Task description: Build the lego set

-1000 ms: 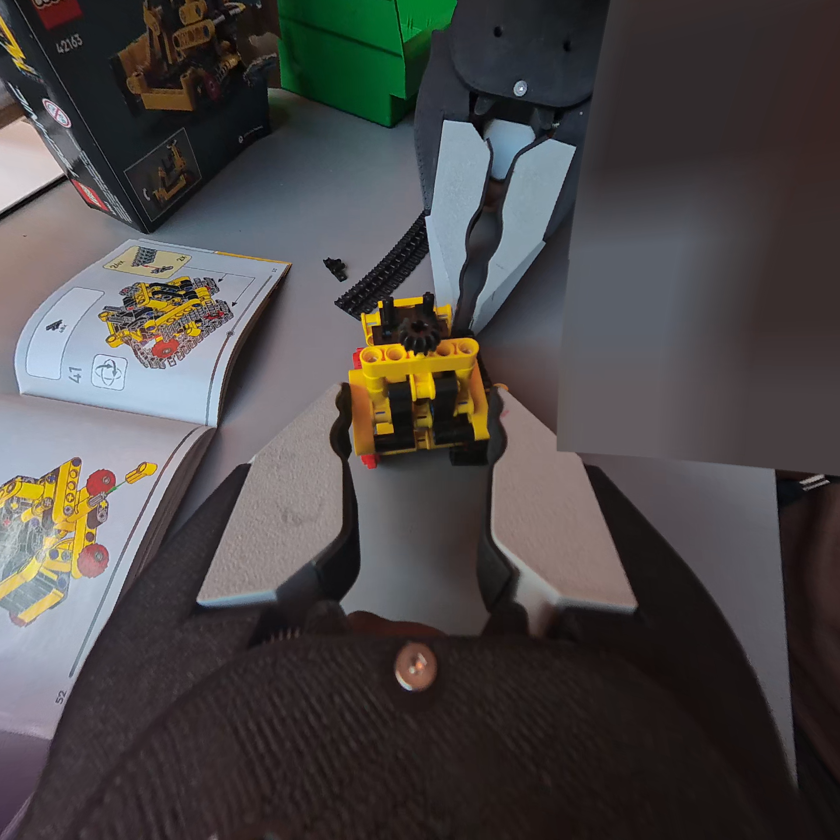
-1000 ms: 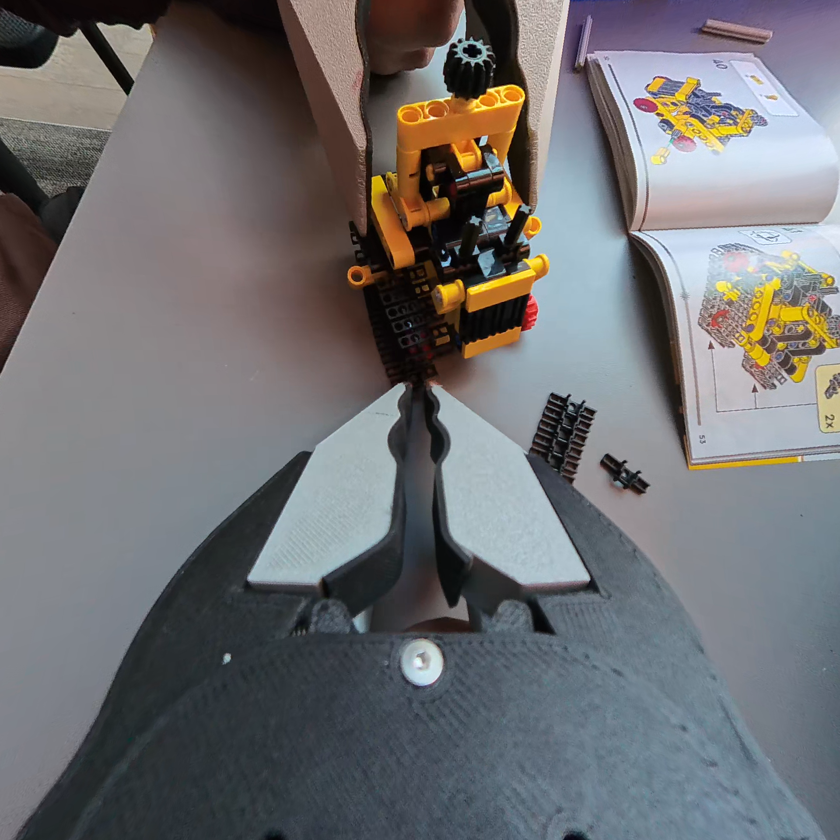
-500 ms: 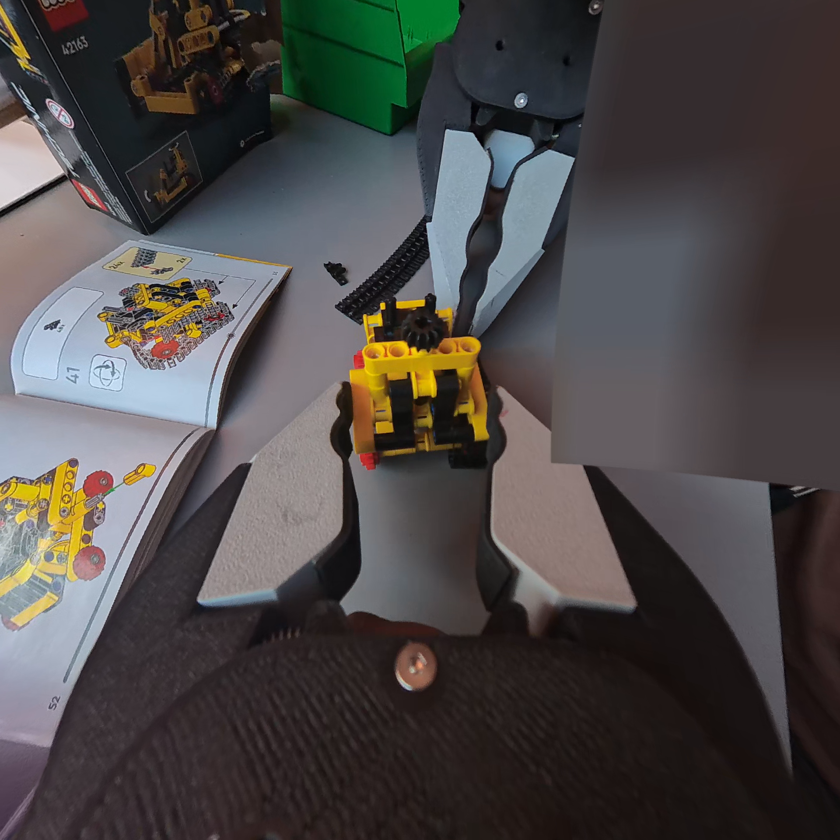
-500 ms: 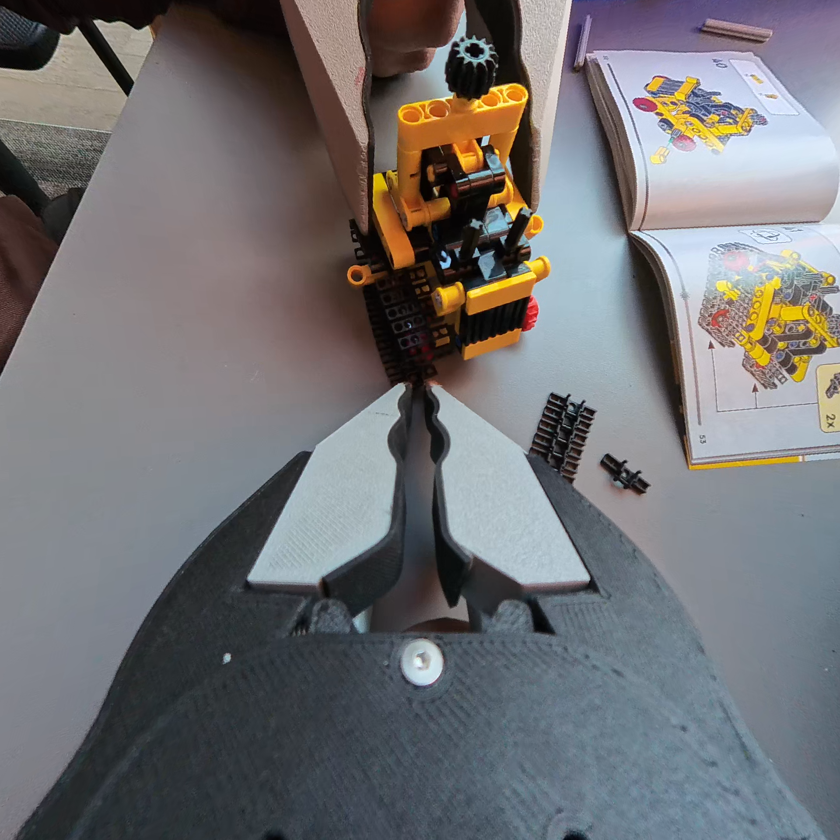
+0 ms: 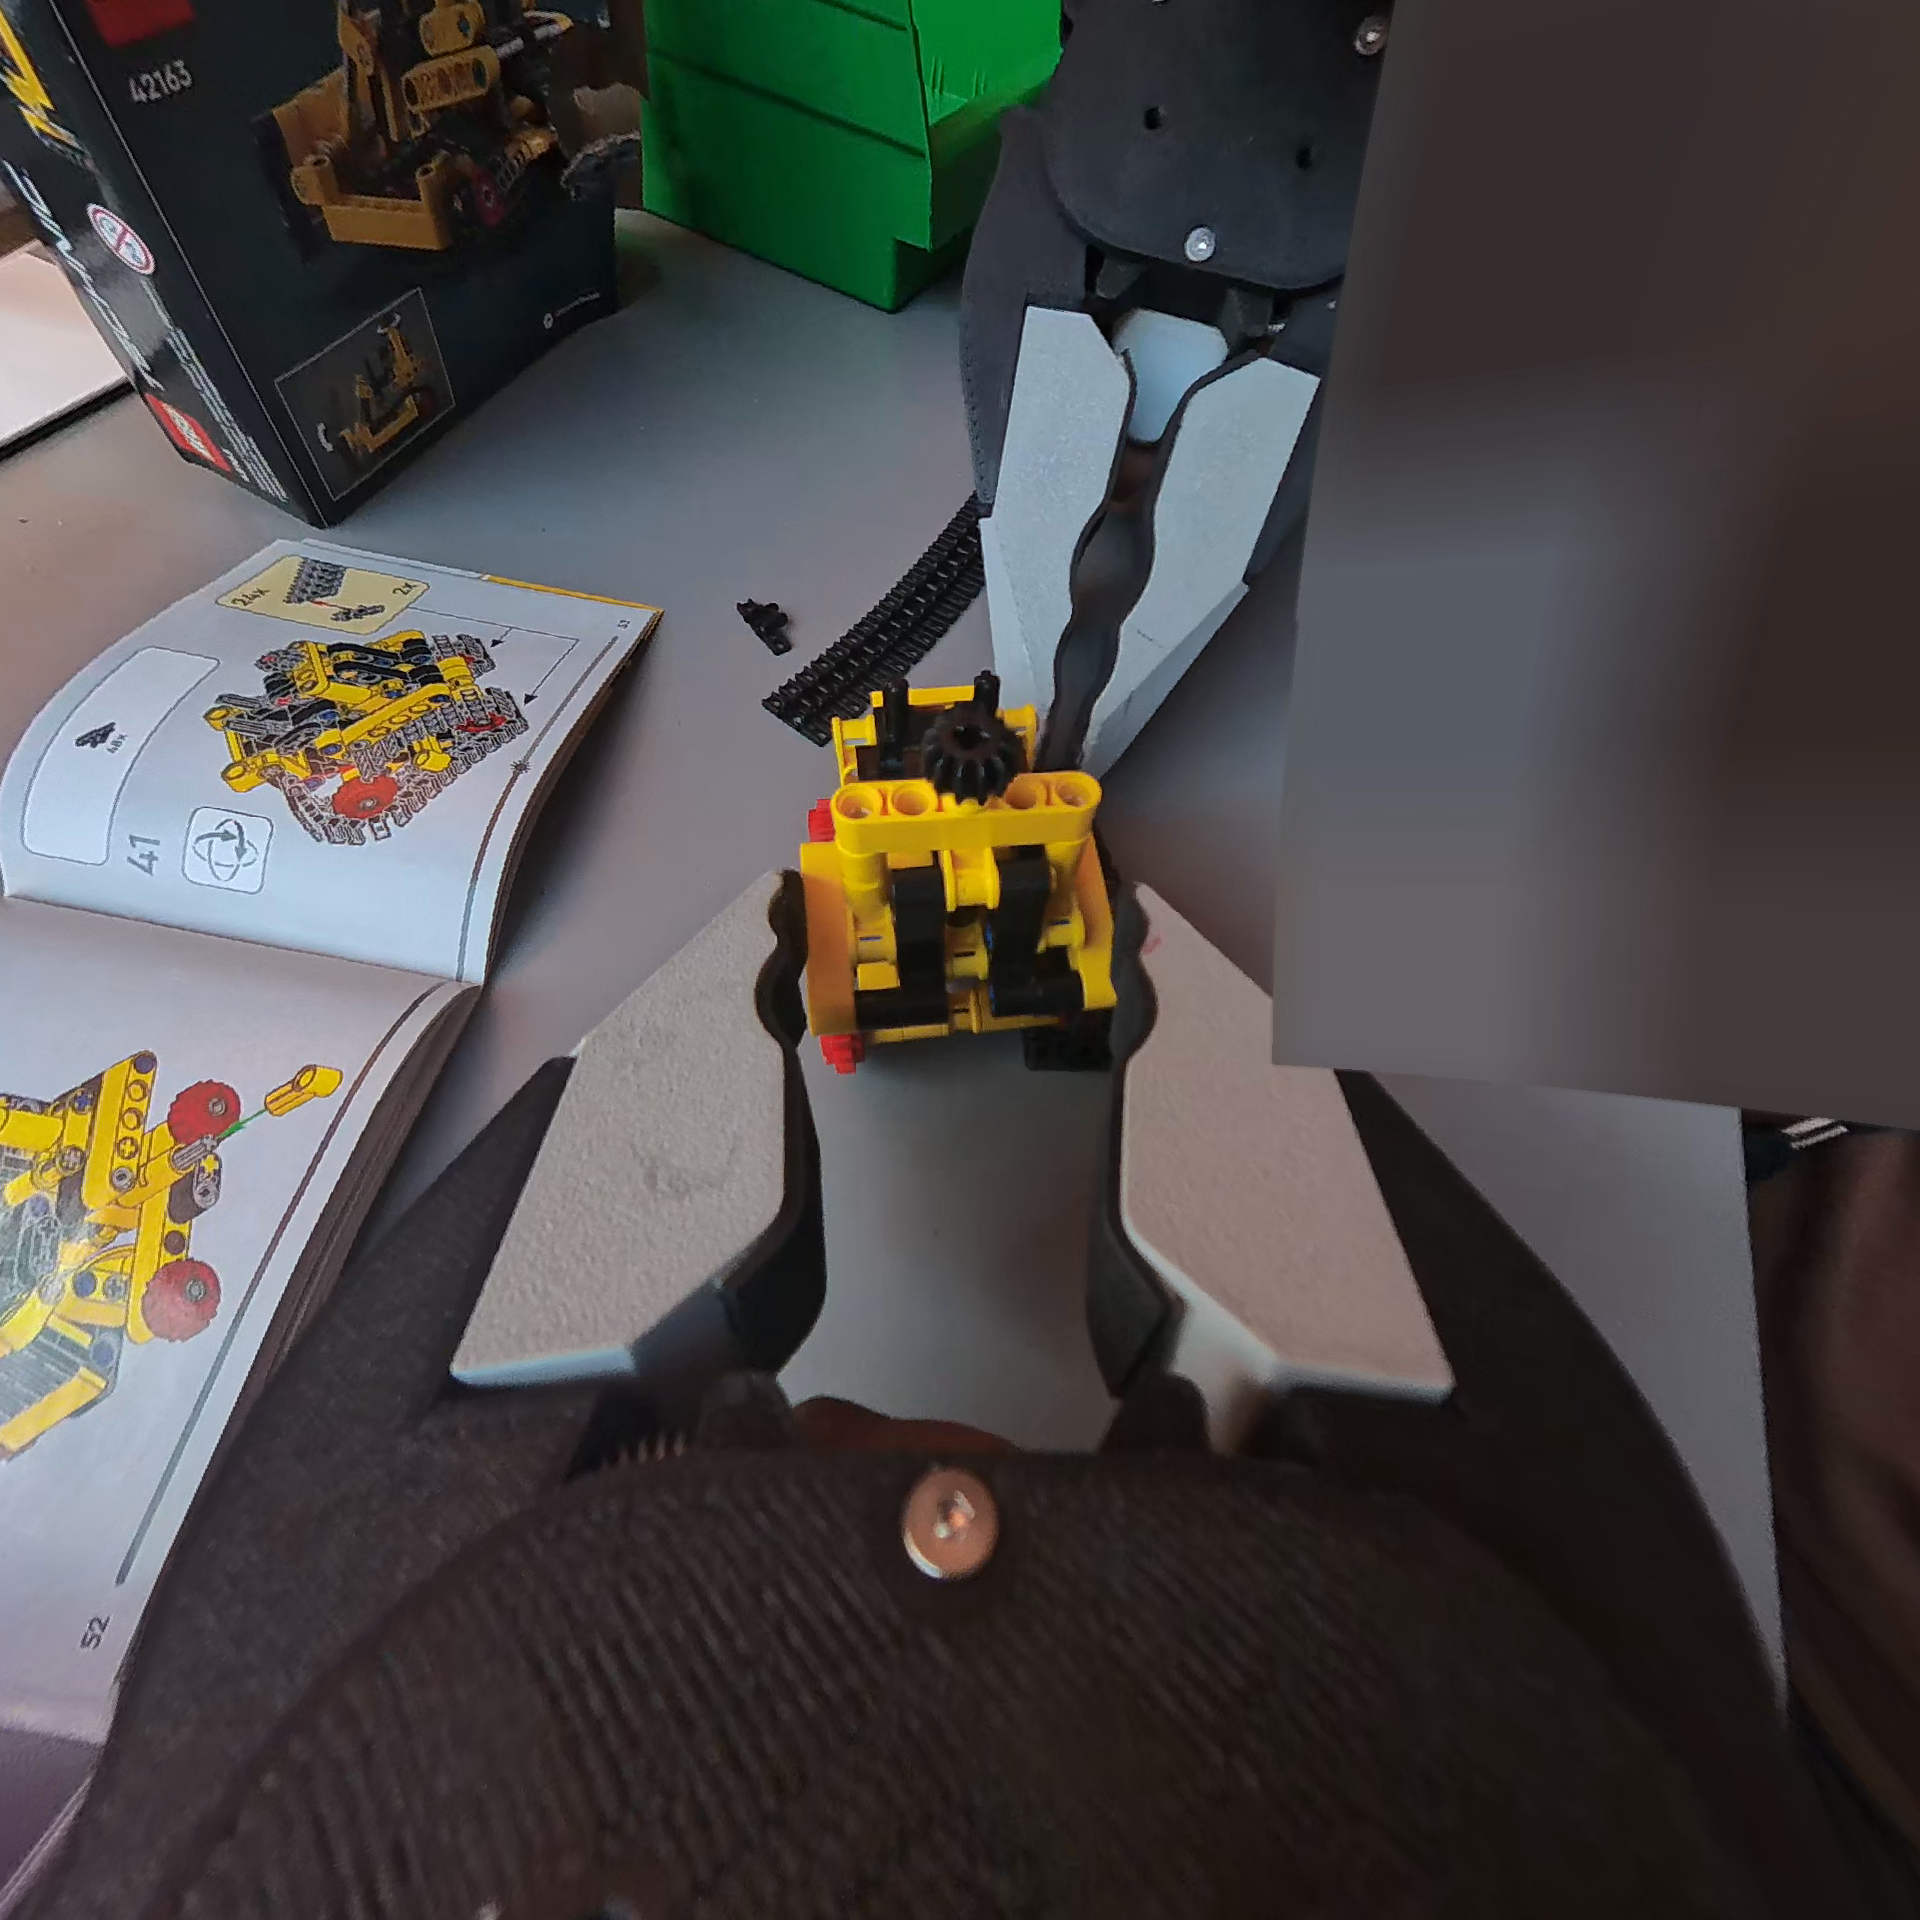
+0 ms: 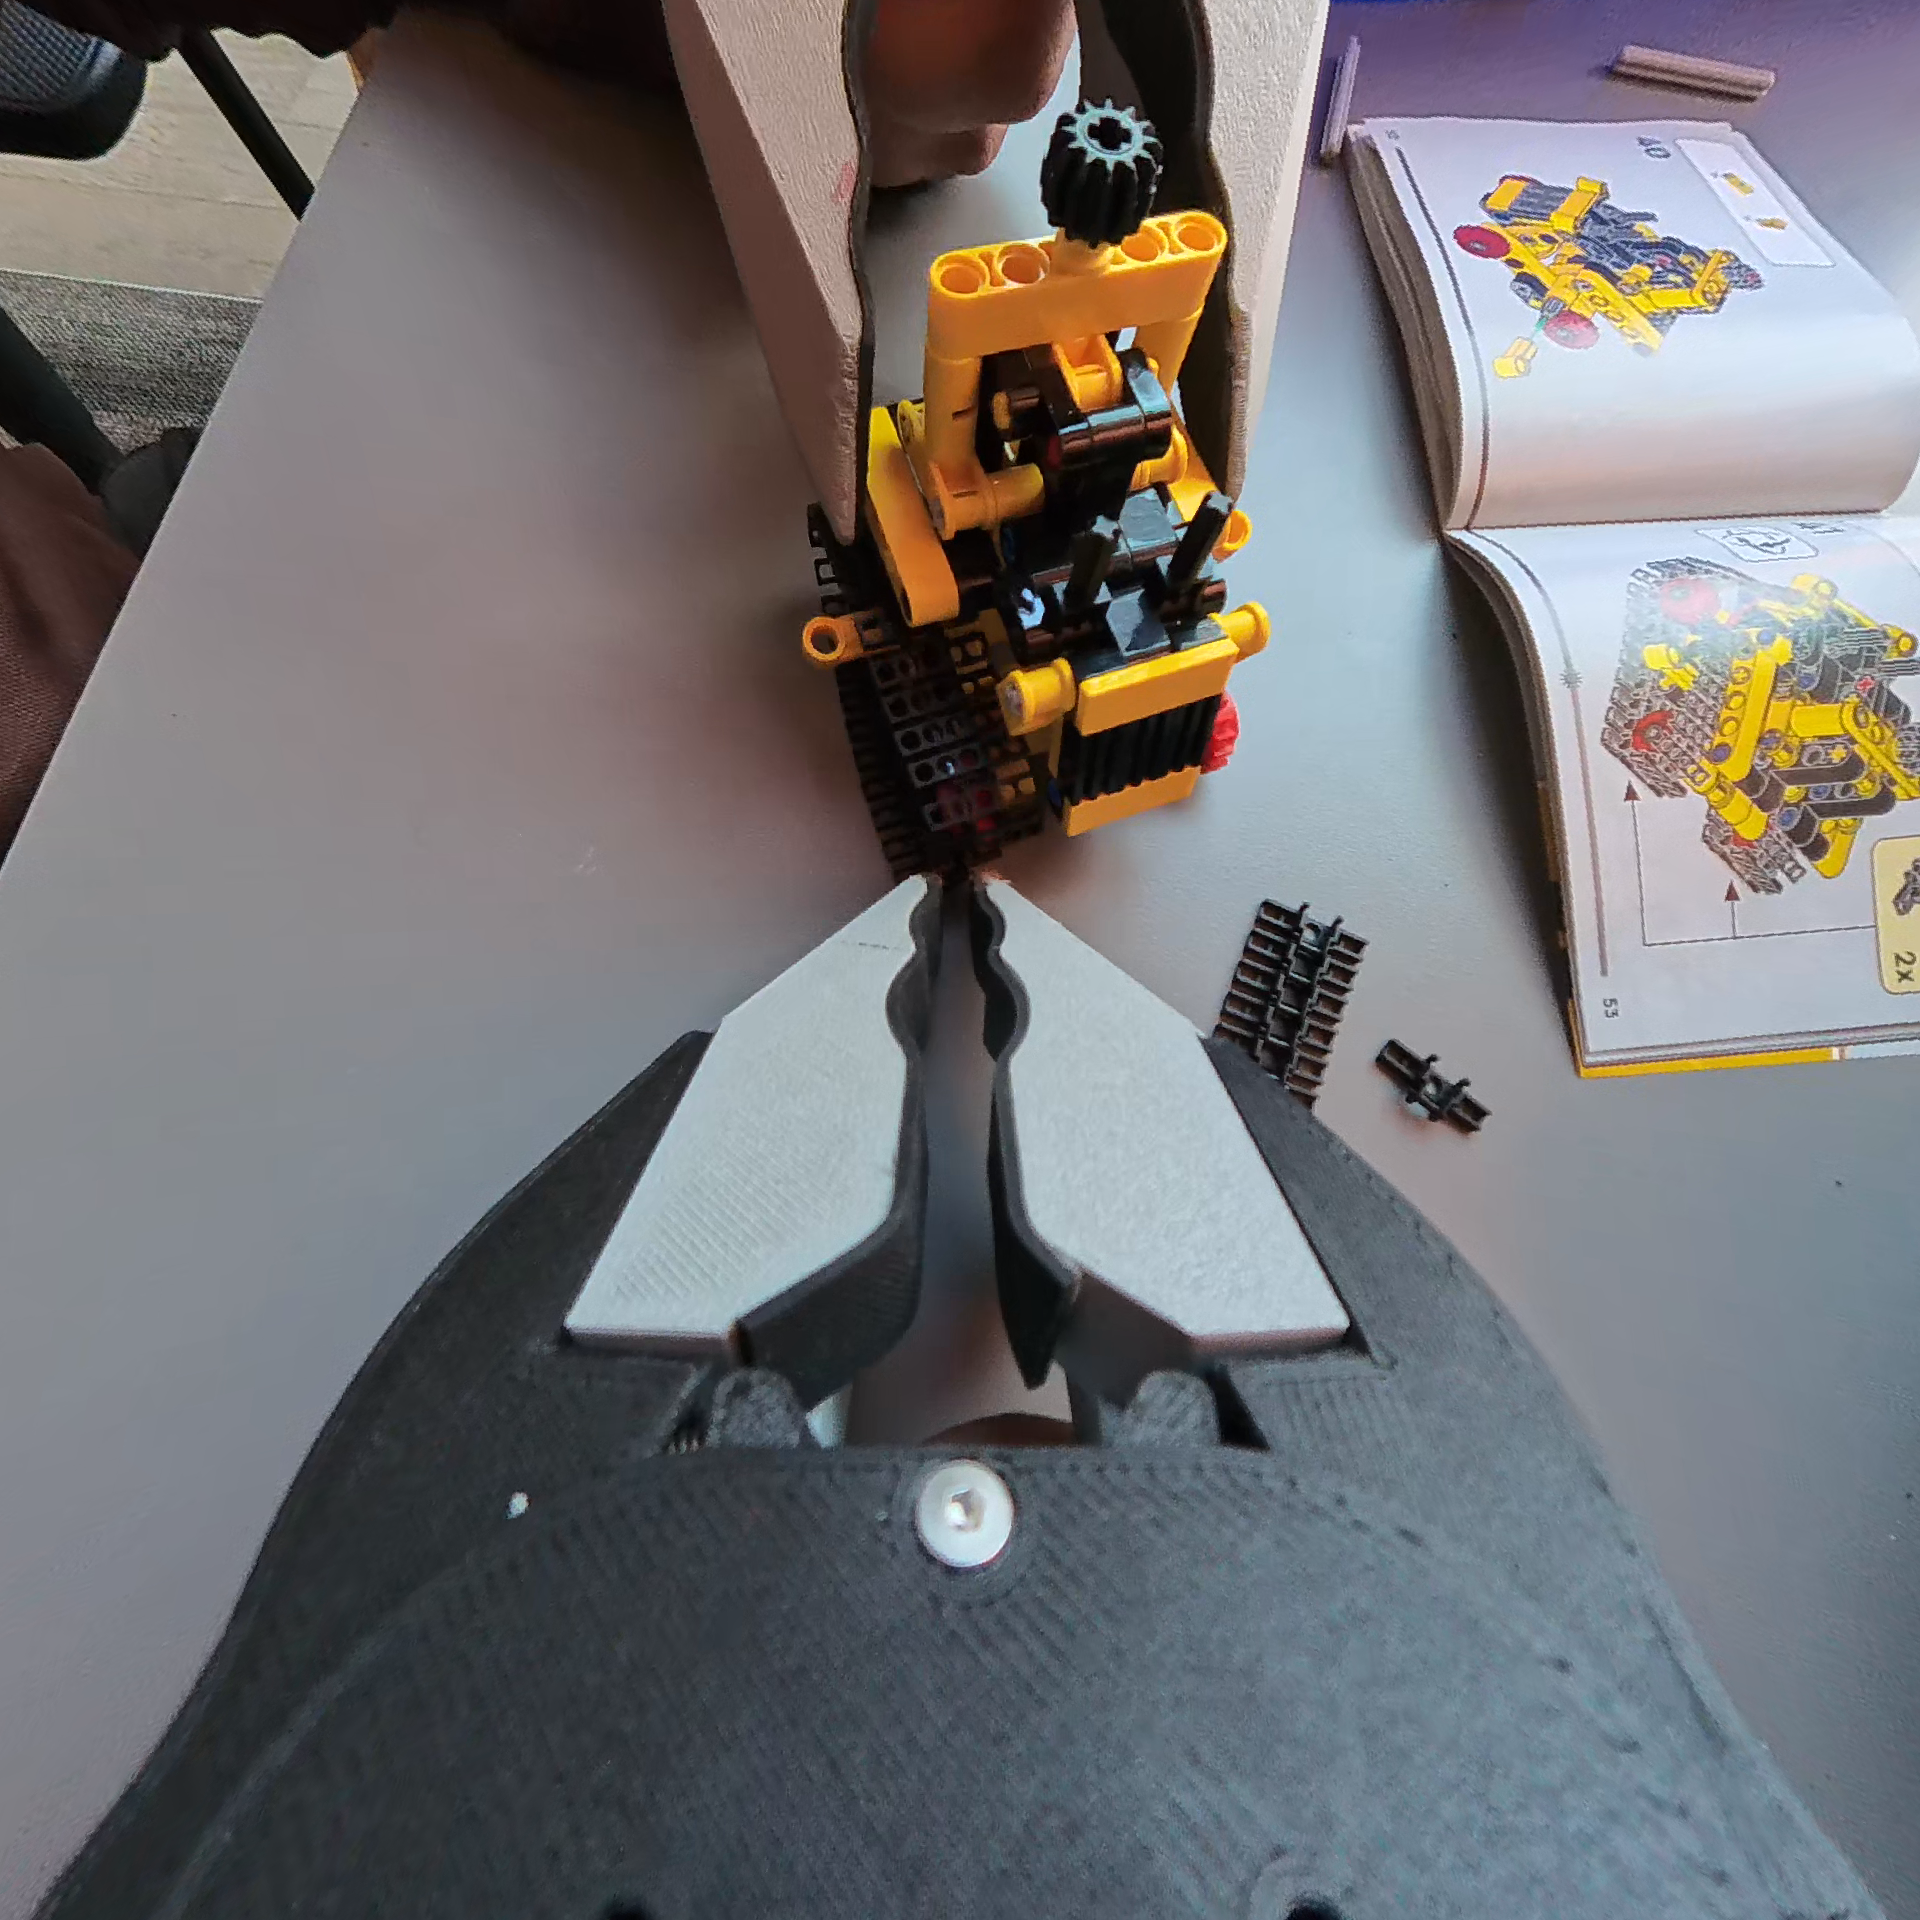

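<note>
Two grippers: both at the model.
Left gripper [image 5: 951, 935]: clamped on yellow lego bulldozer [image 5: 956, 914].
Right gripper [image 6: 956, 883]: nearly closed, tips pinching the bulldozer's black track [image 6: 914, 758].
Loose track piece [image 6: 1294, 997]: right, near manual [image 6: 1714, 540].

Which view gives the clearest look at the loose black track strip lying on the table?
The left wrist view: the loose track strip shows there as a long run beside the right hand-held gripper. The right wrist view shows only a short end; that gripper's body hides the rest.

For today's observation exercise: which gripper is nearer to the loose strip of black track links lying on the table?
Right. The right gripper has the track strip just beside its fingers. The left gripper is farther off, across the yellow model that it clamps.
</note>
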The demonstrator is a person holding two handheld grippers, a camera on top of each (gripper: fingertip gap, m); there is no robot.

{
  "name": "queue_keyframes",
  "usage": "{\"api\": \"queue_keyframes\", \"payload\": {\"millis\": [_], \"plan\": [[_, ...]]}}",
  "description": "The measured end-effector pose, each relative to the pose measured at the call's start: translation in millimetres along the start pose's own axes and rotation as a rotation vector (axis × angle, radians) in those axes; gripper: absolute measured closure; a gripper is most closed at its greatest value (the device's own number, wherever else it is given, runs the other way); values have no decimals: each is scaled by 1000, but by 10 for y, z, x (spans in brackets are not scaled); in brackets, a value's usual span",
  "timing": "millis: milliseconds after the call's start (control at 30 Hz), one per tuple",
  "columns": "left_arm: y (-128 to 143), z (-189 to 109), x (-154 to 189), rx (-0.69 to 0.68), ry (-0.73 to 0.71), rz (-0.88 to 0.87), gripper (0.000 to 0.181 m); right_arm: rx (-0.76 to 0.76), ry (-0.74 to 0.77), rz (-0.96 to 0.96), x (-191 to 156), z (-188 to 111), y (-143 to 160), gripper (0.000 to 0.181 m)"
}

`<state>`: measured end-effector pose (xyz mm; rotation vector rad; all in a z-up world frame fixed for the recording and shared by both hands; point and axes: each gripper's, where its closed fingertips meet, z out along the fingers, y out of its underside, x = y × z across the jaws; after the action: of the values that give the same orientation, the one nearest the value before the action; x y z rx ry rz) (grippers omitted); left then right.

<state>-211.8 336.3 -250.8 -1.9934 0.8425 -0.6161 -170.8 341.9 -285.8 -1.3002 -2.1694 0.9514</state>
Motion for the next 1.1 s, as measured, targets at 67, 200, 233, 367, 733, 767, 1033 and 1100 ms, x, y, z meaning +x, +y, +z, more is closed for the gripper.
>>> {"api": "queue_keyframes", "payload": {"millis": [67,200,233,367,733,767,1033,1100], "plan": [[-3,0,7,2,2,4,125,0,-2,-1,-2,0,0,179],[-4,0,16,3,7,7,125,0,-7,-1,-9,0,0,179],[-2,0,15,2,8,6,125,0,-7,-1,-9,0,0,179],[-2,0,18,2,8,9,125,0,-10,1,-10,-1,0,179],[-14,14,37,6,13,15,125,1,-29,2,-32,-3,1,179],[-14,13,39,7,15,15,125,1,-30,2,-34,-2,2,179],[-9,16,30,3,19,1,125,2,-42,19,-34,-4,3,179],[-3,27,15,-2,10,-3,125,3,-27,19,-17,-6,3,175]]}}
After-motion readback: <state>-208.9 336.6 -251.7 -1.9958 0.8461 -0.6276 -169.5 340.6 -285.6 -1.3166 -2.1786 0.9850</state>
